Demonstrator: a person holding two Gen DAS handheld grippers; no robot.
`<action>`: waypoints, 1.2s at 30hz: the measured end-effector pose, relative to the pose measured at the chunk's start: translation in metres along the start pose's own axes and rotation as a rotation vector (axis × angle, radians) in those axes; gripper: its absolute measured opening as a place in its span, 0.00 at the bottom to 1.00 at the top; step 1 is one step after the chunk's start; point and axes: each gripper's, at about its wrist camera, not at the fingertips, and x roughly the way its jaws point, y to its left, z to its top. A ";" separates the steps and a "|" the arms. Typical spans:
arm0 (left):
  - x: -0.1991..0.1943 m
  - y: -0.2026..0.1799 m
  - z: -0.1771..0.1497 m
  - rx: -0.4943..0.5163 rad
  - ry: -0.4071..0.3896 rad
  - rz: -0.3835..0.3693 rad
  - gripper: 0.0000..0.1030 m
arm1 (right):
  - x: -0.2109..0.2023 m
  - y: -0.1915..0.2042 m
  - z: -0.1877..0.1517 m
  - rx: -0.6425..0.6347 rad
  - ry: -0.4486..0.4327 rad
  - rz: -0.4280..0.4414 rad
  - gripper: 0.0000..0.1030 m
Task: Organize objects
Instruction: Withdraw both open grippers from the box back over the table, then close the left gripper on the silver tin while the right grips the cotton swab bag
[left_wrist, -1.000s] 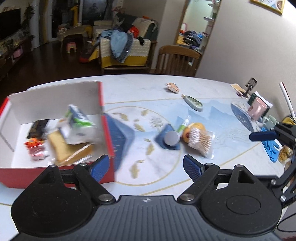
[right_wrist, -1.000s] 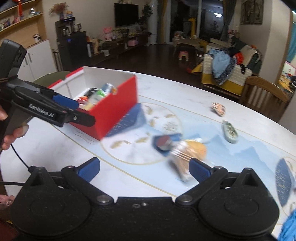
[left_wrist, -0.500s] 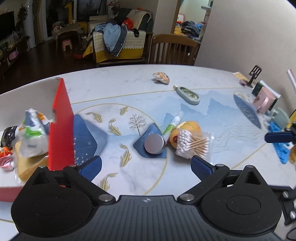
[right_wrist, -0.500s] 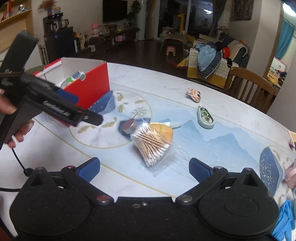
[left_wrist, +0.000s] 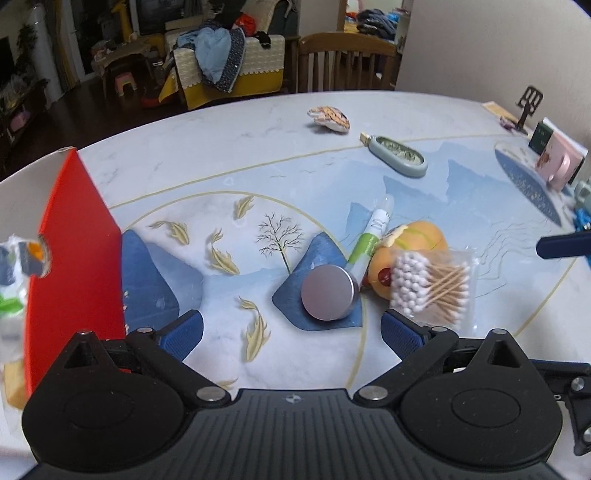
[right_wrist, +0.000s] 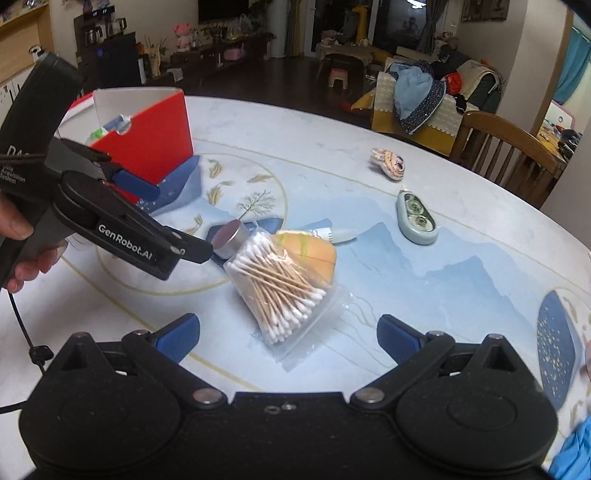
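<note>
My left gripper has its jaws spread as wide as they go after opening over the last second; nothing is between the pads. The round silver tin lies just ahead of the gap, a little toward the right finger, resting on a blue patch of the table. The bag of cotton swabs sits just ahead of the right fingertip, leaning on an orange pouch; a white and green tube lies beyond the tin. The red box stands just outside the left finger.

My right gripper is also wide open and holds nothing. The bag of cotton swabs lies directly ahead, between the lines of the two fingers, not touched by either pad. In this view the left gripper comes in from the left, its near fingertip close beside the tin; I cannot tell whether they touch. Far ahead to the right lie a pale green case and a small patterned clip.
</note>
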 end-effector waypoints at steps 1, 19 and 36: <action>0.003 -0.001 0.001 0.011 0.005 -0.001 1.00 | 0.004 0.000 0.001 0.000 0.008 -0.005 0.99; 0.038 -0.007 0.015 0.088 0.018 -0.057 0.99 | 0.051 -0.001 0.010 0.016 0.054 -0.018 0.92; 0.042 0.001 0.018 0.059 0.016 -0.157 0.41 | 0.054 0.006 0.005 -0.021 0.054 -0.025 0.57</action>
